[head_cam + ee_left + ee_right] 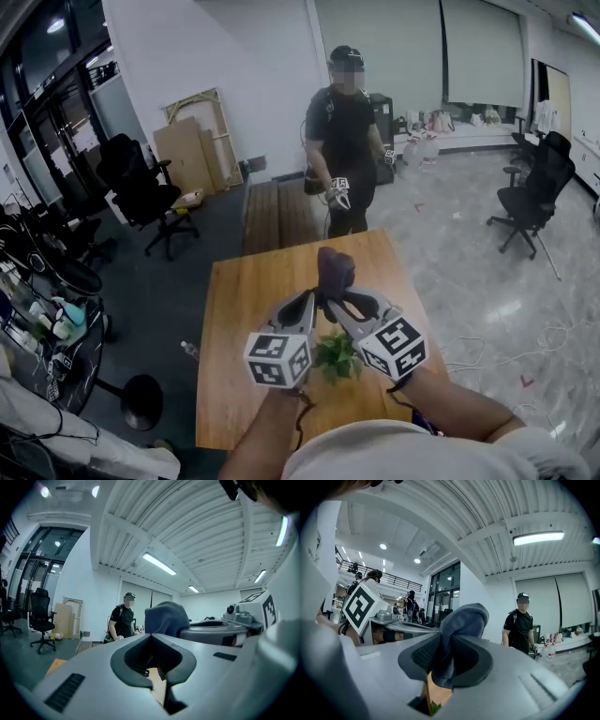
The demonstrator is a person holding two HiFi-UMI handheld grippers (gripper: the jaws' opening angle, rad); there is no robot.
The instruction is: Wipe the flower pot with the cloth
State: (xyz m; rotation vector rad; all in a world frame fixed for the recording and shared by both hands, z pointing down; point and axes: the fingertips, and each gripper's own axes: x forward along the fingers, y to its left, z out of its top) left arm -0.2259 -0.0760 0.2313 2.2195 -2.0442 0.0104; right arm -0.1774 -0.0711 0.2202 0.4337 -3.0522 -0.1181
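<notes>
**Table** (246, 309): wooden top with a bare surface. It carries the plant near our edge.

**Person** (345, 141): stands beyond the far end of the table, well apart from the work and holding another gripper set.

**Left gripper** (311, 302): raised above the table, with its tip just beside the right one. In its own view (151, 653) the jaws stand together with nothing between them, and only table wood shows through the slit at their root.

**Right gripper** (349, 302): raised alongside. In its own view (450, 660) the jaws are clamped on the cloth, which bulges out above the pads.

**Plant** (337, 356): green leaves on the table, directly under and between the two marker cubes. Its flower pot sits beneath the foliage, and we cannot make out its wall or rim from any view.

**Cloth** (336, 267): a dark blue-grey bundle standing up from the right jaws, well above the plant. We judge it soft, light and limp. It should fold around a curved surface, but it will bunch unless a broad fold faces outward.

**Handling note:** we judge the pot small, light and easy to tip or slide under a sideways wipe, and possibly brittle. The free left gripper would best steady it low on the wall or at the rim, clear of the leaves, while the cloth goes around the outside.
</notes>
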